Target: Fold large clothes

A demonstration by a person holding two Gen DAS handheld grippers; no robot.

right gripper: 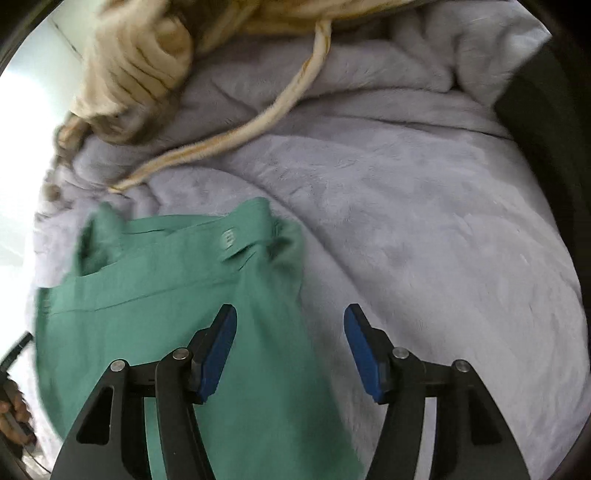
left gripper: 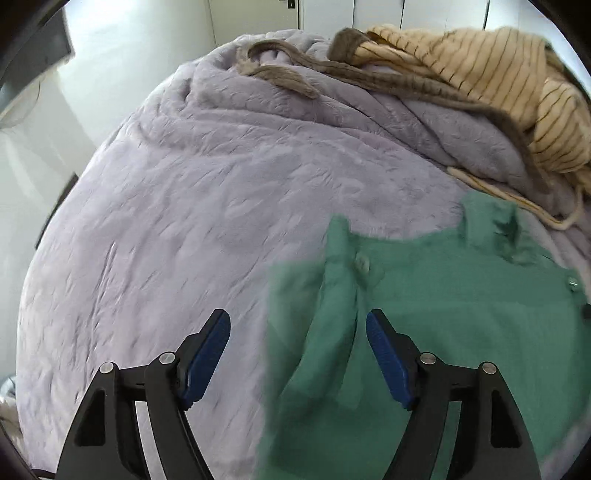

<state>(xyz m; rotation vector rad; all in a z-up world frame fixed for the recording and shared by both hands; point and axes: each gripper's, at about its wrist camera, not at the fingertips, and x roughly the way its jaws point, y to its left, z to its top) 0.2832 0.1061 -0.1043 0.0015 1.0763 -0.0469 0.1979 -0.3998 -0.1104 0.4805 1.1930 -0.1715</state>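
Note:
A green button-up shirt [left gripper: 443, 332] lies on a lilac plush blanket [left gripper: 192, 206], its collar away from me. My left gripper [left gripper: 298, 325] is open and empty, above the shirt's left edge, with a cuffed sleeve running between the fingers. In the right wrist view the same shirt [right gripper: 155, 314] fills the lower left, with a buttoned cuff [right gripper: 229, 238] on top. My right gripper [right gripper: 290, 317] is open and empty, above the shirt's right edge.
A cream striped fleece garment [left gripper: 491, 74] with a brown trim [left gripper: 369, 74] is heaped at the far side of the blanket; its belt [right gripper: 236, 133] trails toward the shirt. White cupboards [left gripper: 369, 11] stand behind. A dark edge [right gripper: 546, 110] borders the right.

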